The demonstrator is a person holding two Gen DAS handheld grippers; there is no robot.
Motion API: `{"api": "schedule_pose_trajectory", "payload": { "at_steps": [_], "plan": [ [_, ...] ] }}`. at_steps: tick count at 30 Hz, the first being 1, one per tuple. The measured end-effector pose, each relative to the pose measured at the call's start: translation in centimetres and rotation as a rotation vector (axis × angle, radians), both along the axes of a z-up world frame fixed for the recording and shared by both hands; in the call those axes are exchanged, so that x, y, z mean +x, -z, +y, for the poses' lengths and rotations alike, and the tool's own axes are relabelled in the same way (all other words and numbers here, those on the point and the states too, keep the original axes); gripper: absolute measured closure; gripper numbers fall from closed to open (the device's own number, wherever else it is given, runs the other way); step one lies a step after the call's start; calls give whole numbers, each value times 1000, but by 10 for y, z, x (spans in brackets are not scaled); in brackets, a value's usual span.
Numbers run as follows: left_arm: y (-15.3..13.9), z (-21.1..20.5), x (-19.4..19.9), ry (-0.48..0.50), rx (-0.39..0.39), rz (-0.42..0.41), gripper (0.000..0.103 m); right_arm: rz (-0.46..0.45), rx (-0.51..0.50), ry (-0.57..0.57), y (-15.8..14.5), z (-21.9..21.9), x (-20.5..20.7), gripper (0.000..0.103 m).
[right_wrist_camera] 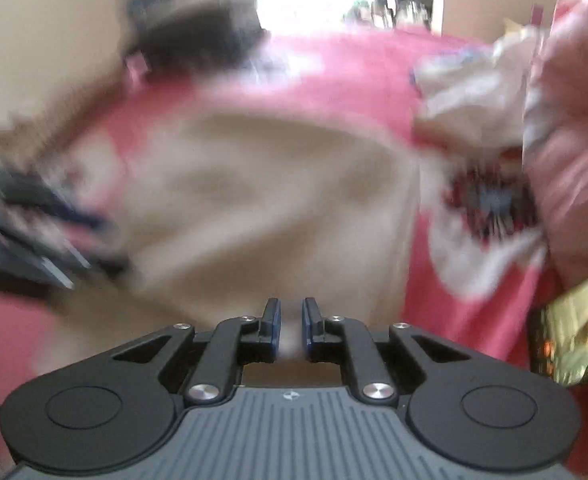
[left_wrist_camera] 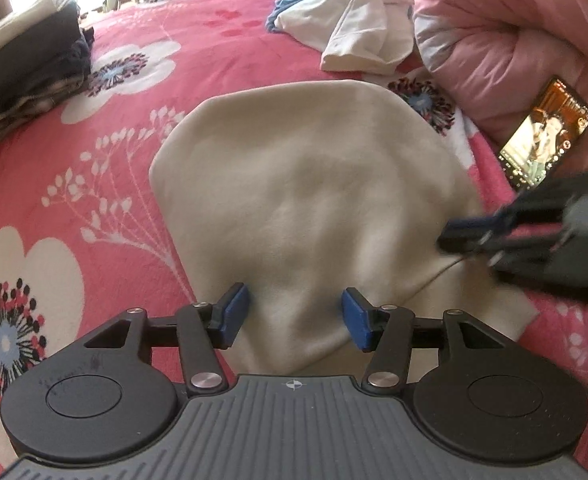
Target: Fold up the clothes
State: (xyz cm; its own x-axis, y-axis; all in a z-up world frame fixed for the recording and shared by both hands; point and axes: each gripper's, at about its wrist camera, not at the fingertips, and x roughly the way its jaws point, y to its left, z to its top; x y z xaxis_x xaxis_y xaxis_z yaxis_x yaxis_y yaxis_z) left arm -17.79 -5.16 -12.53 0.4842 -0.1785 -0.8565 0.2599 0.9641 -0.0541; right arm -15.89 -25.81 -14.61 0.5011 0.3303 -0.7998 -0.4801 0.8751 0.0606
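Hand-held gripper on the left [left_wrist_camera: 296,314] hangs with its blue pads apart over the near end of the beige garment [left_wrist_camera: 306,184], nothing pinched between them. The right hand-held gripper [right_wrist_camera: 291,328] has its jaws drawn almost together; a sliver of beige shows in the slit, but blur hides whether cloth is actually caught there.

Taking the beige garment as landmark and going from biggest down: the bed with its pink floral cover [left_wrist_camera: 106,184] lies under it and spreads on all sides. To its far right bulges a rolled pink quilt [left_wrist_camera: 514,32]. Beyond its far edge sits a rumpled heap of white and blue clothes [left_wrist_camera: 354,20], and off to its far left a stack of folded dark and cream clothes [left_wrist_camera: 26,64]. A phone [left_wrist_camera: 546,136] with a lit screen lies right of it, against the quilt.

The garment is already folded into a rounded flat panel, with a seam edge at its near right corner. It looks soft, light and limp, a fleecy knit that should sag and bunch if lifted by one point, so the two near corners seem the best hold.

No brand or readable writing shows; the phone's screen text is too small to read.
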Motion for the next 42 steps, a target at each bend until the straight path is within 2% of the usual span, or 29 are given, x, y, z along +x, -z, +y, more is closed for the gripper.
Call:
{"api": "schedule_pose_trajectory", "payload": {
  "at_steps": [1,3,7,10,12,13,14,17,21,23,26,29,33,36,38,42],
  "plan": [
    [0,-2,1,-4,12,5,49,0,-18,-4,6,1,1,95],
    [0,-6,2,-13,29,11,49,-25,-9,-3,-6,4,3,93],
    [-2,-10,4,-35,45,34,48,-127,130,40,-45,0,19,93],
    [-3,-14,7,-44,59,51,47,-160,71,38,-28,9,36,92],
    [-2,-17,8,-36,63,56,46,-101,1,24,8,13,47,92],
    [-2,-19,8,-33,68,56,45,-104,-7,6,22,11,46,92],
    [-1,-20,8,-33,75,58,44,-99,-12,5,25,11,47,92],
    [0,-18,11,-46,72,71,42,-73,-7,41,4,9,49,91],
    [-1,-17,14,-59,60,92,42,-173,69,45,-35,15,53,91],
    [-1,-18,14,-57,67,97,42,-195,97,38,-41,23,61,91],
    [-2,-20,15,-61,68,101,42,-169,105,36,-18,38,82,91],
    [-1,-21,16,-66,74,104,42,-135,59,15,16,47,90,90],
    [-1,-24,16,-65,93,108,41,-143,71,28,13,45,87,90],
    [-1,-25,16,-68,103,108,40,-126,109,52,-1,43,90,89],
    [-1,-25,16,-70,103,107,40,-140,176,35,-15,44,86,89],
    [0,-24,16,-76,97,107,40,-124,336,-84,-27,57,91,89]
  ]
}}
